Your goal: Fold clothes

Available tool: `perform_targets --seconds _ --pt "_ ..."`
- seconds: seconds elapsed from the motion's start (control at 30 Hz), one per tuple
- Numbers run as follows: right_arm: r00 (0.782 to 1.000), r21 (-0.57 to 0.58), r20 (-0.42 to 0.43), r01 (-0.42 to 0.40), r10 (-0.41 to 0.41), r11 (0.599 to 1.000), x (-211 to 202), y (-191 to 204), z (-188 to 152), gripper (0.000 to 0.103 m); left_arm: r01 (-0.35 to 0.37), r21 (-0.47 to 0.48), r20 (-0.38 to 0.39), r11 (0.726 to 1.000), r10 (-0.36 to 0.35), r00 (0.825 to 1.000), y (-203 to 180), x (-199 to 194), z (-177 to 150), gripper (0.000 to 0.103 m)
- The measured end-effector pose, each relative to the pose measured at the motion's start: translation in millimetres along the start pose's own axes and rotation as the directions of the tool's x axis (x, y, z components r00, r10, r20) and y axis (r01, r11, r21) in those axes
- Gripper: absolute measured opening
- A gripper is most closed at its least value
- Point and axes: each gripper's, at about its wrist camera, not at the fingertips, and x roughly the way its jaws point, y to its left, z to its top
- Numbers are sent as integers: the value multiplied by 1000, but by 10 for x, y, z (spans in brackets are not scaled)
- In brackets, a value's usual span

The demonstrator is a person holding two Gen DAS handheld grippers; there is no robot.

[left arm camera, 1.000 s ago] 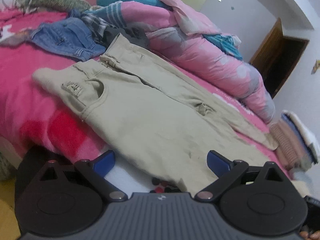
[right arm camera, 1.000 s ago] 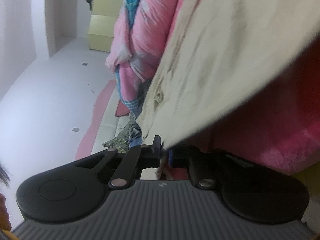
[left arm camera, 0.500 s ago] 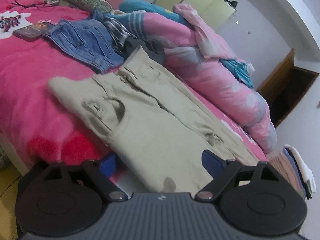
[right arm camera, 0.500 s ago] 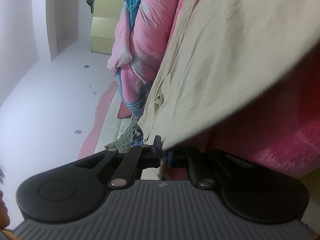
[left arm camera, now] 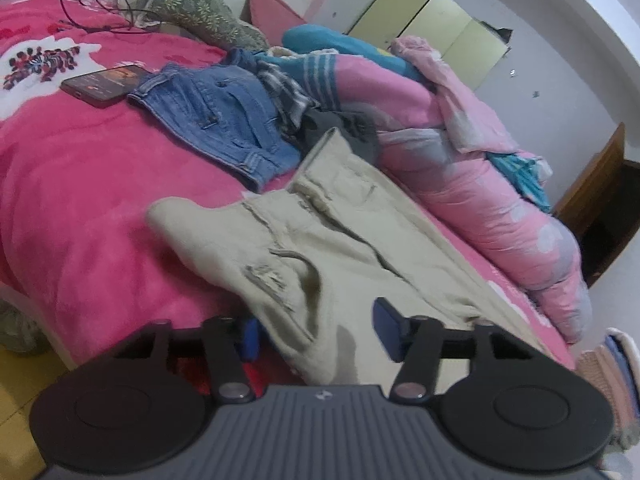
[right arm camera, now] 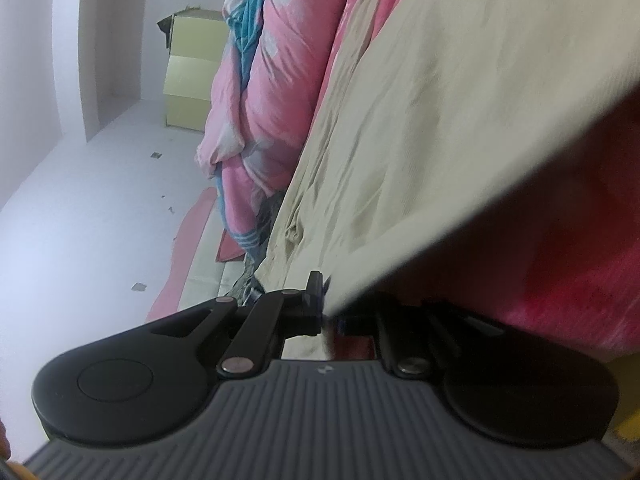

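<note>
Left gripper (left arm camera: 316,330) closing w/ beige cotton trousers (left arm camera: 360,240) between jaws; right gripper (right arm camera: 330,312) pinches trouser edge over pink fleece bed (left arm camera: 80,184).

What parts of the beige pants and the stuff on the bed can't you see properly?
- Beige pants: the near hem is hidden behind the left gripper, whose jaws are closing around it.
- Right wrist view: the right gripper covers the edge it pinches.
- Phone: screen too small and blurred to read.
- Denim shorts: far end buried under other clothes.
</note>
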Motion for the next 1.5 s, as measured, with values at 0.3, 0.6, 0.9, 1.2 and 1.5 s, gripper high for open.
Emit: perform_targets --seconds 0.3,0.6,0.9,1.2,1.5 --pt "994 -35 104 41 -38 999 -136 31 247 5 -45 2 27 999 45 999 47 63 34 31" --pt "986 -150 167 51 -25 987 -89 334 549 2 -31 65 103 997 24 994 -123 41 153 15" --pt "981 -280 193 72 -18 957 160 788 1039 2 29 191 181 981 -64 981 -619 300 536 11" --pt "975 -256 223 70 -11 964 616 870 1685 2 38 313 183 949 -99 978 -1237 1104 936 11" --pt "978 -277 207 95 -38 956 1347 844 2359 2 5 369 99 929 -45 994 -1529 2212 1207 11"
